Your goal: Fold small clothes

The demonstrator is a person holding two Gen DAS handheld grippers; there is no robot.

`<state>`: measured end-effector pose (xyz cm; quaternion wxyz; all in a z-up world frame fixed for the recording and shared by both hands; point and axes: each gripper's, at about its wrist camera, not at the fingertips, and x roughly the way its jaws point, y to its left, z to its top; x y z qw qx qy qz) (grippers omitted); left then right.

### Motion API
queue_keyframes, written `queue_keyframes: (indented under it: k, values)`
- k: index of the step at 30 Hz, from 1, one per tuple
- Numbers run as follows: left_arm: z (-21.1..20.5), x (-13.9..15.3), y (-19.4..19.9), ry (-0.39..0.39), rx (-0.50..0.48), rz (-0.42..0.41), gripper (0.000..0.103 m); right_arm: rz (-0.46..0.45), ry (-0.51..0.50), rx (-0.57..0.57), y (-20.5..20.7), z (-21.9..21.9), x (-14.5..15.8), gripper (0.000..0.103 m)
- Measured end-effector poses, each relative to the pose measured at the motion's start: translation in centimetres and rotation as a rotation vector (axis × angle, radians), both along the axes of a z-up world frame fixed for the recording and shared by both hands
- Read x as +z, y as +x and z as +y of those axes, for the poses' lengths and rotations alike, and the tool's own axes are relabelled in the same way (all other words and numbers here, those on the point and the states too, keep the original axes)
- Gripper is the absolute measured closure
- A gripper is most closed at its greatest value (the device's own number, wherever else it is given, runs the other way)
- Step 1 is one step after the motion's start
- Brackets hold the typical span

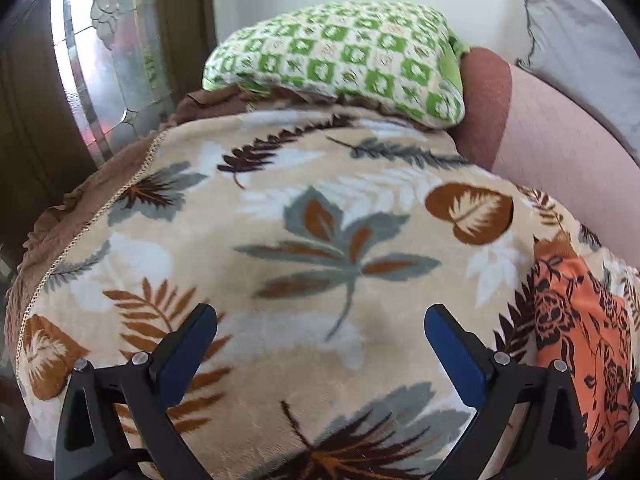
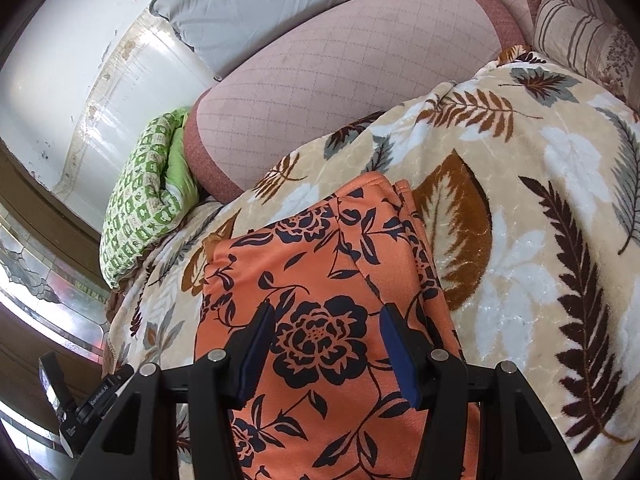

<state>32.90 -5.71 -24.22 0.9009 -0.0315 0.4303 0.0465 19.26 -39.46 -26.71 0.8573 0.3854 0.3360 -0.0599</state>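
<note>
We judge the orange floral garment [image 2: 320, 280] folded on the leaf-print blanket [image 2: 520, 280], our right gripper [image 2: 326, 320] over it and left gripper [image 1: 320, 320] beside it, both jaws apart and empty; next, smoothing or a final fold.

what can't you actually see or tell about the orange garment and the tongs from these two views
- Orange floral garment: its near end runs under the right tongs and off the bottom edge of the right wrist view, so its type and fold stay unclear.
- Left wrist view: only a strip of the garment shows, cut by the right edge.
- Right tongs: contact with the cloth cannot be told.
</note>
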Motion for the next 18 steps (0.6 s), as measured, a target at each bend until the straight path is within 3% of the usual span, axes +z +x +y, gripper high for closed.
queue_keyframes:
  k: [12,18]
  values:
    - [-0.6,0.8,-0.5,-0.017,-0.036,-0.041,0.0,-0.007,0.003,-0.004,-0.2,-0.1,0.0,0.044]
    - [-1.8,1.6,-1.2,-0.044,-0.105,-0.087,0.0,-0.007,0.003,-0.006,-0.2,-0.1,0.0,0.044]
